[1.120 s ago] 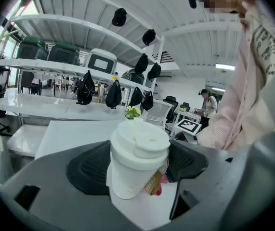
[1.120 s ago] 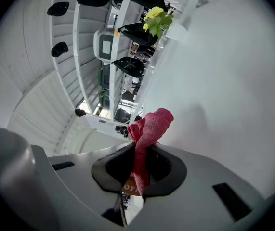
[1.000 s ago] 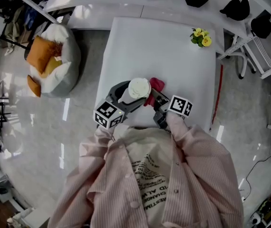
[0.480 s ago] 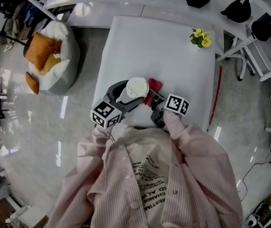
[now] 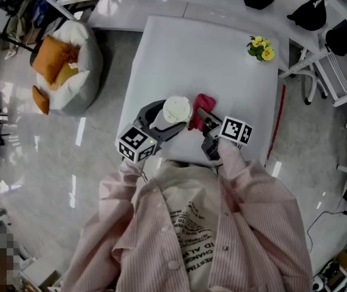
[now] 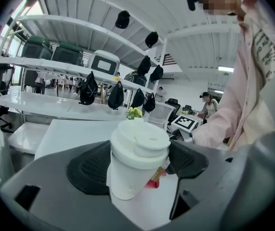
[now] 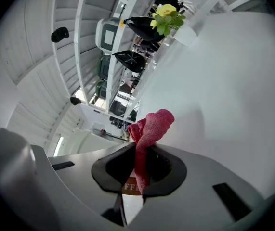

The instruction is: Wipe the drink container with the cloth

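A white paper cup with a white lid [image 5: 177, 110] [image 6: 136, 160] is held upright over the near part of the white table [image 5: 209, 59], with my left gripper [image 5: 167, 119] [image 6: 138, 162] shut on its sides. My right gripper [image 5: 201, 118] [image 7: 140, 170] is shut on a red cloth [image 5: 202, 106] [image 7: 148, 131] just to the right of the cup. The cloth sticks out past the jaws. In the left gripper view a bit of red [image 6: 152, 183] shows behind the cup's base. Whether cloth and cup touch is unclear.
A small pot of yellow flowers [image 5: 258, 47] [image 7: 167, 17] stands at the table's far right corner. A white beanbag with orange cushions [image 5: 64, 66] lies on the floor to the left. Shelves with black bags [image 6: 113, 93] run behind the table, and chairs [image 5: 334, 66] stand at the right.
My right gripper has shifted a little to the right and away with the red cloth, so more cloth shows beside the cup. The left gripper still holds the cup in about the same place.
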Demonstrator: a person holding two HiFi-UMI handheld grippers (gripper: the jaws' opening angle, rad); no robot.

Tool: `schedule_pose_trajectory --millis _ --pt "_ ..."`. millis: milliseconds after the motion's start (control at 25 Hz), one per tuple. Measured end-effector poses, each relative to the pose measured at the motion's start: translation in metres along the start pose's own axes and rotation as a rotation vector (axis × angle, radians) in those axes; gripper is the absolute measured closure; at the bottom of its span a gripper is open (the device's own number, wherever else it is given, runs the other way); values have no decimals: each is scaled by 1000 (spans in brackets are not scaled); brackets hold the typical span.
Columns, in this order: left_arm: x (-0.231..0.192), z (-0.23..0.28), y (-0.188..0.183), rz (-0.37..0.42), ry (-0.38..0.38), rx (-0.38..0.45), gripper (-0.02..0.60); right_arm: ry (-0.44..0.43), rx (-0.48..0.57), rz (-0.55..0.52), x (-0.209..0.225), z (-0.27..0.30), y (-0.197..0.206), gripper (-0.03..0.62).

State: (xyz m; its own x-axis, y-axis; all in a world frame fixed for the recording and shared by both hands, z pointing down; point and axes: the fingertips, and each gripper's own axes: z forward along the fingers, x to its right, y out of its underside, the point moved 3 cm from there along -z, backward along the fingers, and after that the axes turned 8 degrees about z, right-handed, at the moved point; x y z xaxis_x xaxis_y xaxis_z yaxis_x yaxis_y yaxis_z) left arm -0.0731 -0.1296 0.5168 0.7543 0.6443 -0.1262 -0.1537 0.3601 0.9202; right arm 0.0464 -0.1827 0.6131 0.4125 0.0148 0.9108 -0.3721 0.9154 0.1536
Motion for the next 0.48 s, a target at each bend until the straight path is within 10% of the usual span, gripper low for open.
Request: schedule_pose_trajectory --millis 480 --pt "0 -2 1 -6 4 -2 207 -138 -279 -516 -80 -7 -49 554"
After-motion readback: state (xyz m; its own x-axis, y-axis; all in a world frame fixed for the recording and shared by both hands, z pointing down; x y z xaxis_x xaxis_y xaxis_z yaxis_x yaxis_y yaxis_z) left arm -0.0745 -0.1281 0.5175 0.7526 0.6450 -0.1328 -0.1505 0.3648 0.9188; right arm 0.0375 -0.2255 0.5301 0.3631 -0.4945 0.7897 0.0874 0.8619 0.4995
